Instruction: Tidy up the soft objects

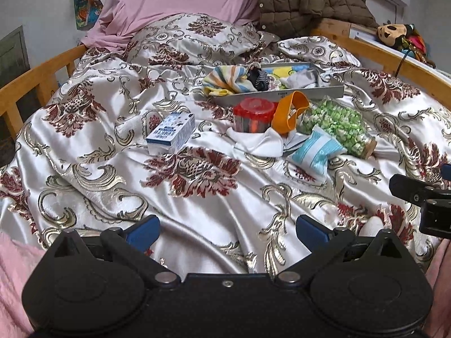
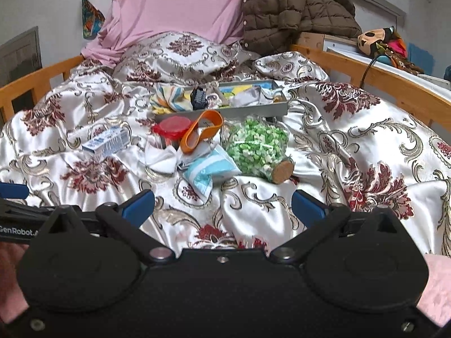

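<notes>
My left gripper [image 1: 225,229] and right gripper [image 2: 222,205] both hang low in their frames over the bedspread [image 1: 197,197], jaws spread wide and holding nothing.

The loose soft things lie in a cluster at centre frame. A white folded cloth [image 1: 258,142] sits just in front of the red-lidded jar [image 1: 253,115], apparently touching its base. A blue-and-white striped soft piece [image 1: 317,152] lies beside it, against the glass bottle of green bits [image 1: 338,125]. Both look light, limp and easily crushed. I judge that a pinch on a raised fold or bunched end would hold better than one on a flat face; the satin beneath looks slippery and may ride up with the grasp.

The grey tray [image 1: 310,94], above centre, already contains soft items, and a striped towel [image 1: 225,80] spills over its left end.

Hard things crowd the cluster:
- the bottle, lying on its side with its cork toward me, likely heavy, fragile and apt to roll;
- an orange band [image 1: 290,112], propped between jar and bottle;
- a milk carton [image 1: 172,136], left of centre and apart from the rest.

The jar and band stand between the cloths and the tray.
</notes>
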A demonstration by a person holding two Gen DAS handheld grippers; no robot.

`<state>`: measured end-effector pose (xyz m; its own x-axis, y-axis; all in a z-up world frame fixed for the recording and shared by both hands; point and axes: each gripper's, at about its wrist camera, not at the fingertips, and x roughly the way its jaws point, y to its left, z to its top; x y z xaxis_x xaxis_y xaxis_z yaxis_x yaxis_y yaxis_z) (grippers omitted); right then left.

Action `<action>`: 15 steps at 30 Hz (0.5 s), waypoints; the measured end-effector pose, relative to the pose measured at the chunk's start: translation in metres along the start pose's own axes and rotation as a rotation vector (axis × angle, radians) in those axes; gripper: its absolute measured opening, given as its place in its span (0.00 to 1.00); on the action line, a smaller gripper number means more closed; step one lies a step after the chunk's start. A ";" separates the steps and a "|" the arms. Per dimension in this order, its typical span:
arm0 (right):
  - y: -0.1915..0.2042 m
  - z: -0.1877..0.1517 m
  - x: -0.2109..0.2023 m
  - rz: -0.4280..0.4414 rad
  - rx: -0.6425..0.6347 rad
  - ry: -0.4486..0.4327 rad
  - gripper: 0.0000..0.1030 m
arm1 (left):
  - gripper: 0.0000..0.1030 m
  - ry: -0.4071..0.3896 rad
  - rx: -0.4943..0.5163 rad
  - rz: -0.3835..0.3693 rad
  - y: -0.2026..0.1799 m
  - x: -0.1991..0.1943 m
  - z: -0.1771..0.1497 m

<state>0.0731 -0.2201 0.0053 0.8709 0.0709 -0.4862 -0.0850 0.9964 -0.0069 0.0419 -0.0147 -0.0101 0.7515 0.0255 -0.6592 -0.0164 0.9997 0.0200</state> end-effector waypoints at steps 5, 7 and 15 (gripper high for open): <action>0.002 -0.003 0.001 -0.002 -0.017 0.015 0.99 | 0.99 0.027 -0.005 0.018 0.002 0.002 -0.003; 0.001 -0.003 0.002 -0.001 -0.022 0.025 0.99 | 0.99 0.037 -0.006 0.027 0.003 0.003 -0.004; 0.002 -0.005 0.006 0.005 -0.035 0.053 0.99 | 0.99 0.058 -0.008 0.042 0.004 0.007 -0.006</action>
<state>0.0761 -0.2175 -0.0019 0.8436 0.0727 -0.5320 -0.1074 0.9936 -0.0345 0.0430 -0.0106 -0.0191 0.7103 0.0669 -0.7007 -0.0522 0.9977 0.0424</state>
